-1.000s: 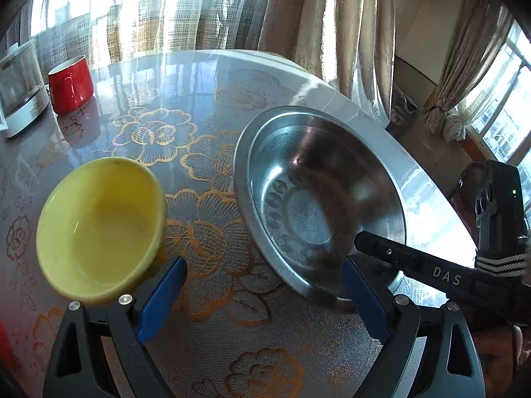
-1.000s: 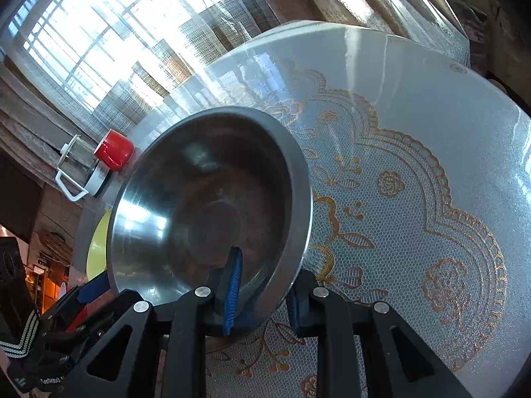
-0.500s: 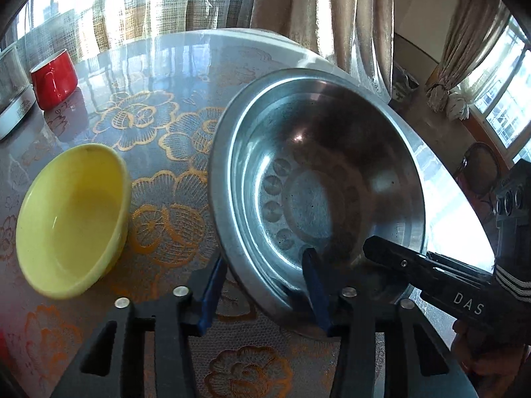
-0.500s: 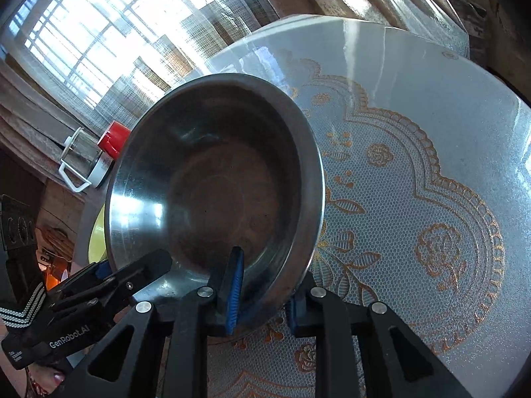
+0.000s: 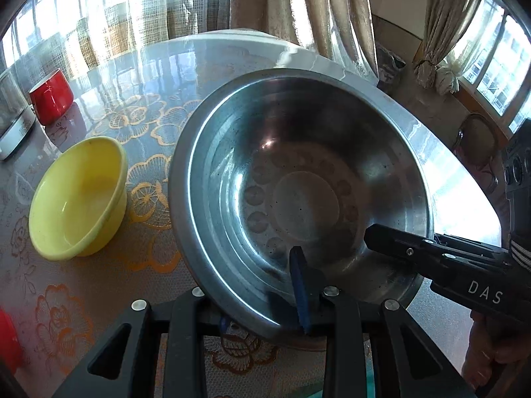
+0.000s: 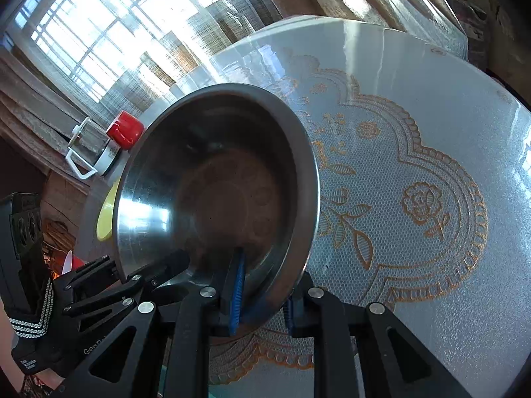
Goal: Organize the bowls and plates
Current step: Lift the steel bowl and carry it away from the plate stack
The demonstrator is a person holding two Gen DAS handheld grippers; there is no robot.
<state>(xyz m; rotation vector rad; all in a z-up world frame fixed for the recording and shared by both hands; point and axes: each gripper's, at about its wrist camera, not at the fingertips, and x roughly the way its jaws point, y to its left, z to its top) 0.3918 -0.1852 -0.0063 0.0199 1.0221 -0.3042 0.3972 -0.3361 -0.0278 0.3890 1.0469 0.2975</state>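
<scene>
— Now the yellow bowl point(image 5: 78, 199) is sitting alone on the table point(image 5: 99, 282), just left of the steel basin point(image 5: 298, 182). Was that left gripper point(image 5: 265, 311) gaping a second ago?

— It was, spread wide over bare cloth. Its jaws are closing on the basin's near rim now, one blue pad inside, one underneath.

— And the right gripper point(image 6: 262, 295)?

— Pinching the same rim, further right, as before. With both holding, I'd say the basin is getting carried or steadied two-handed, perhaps toward that bowl for stacking.
</scene>
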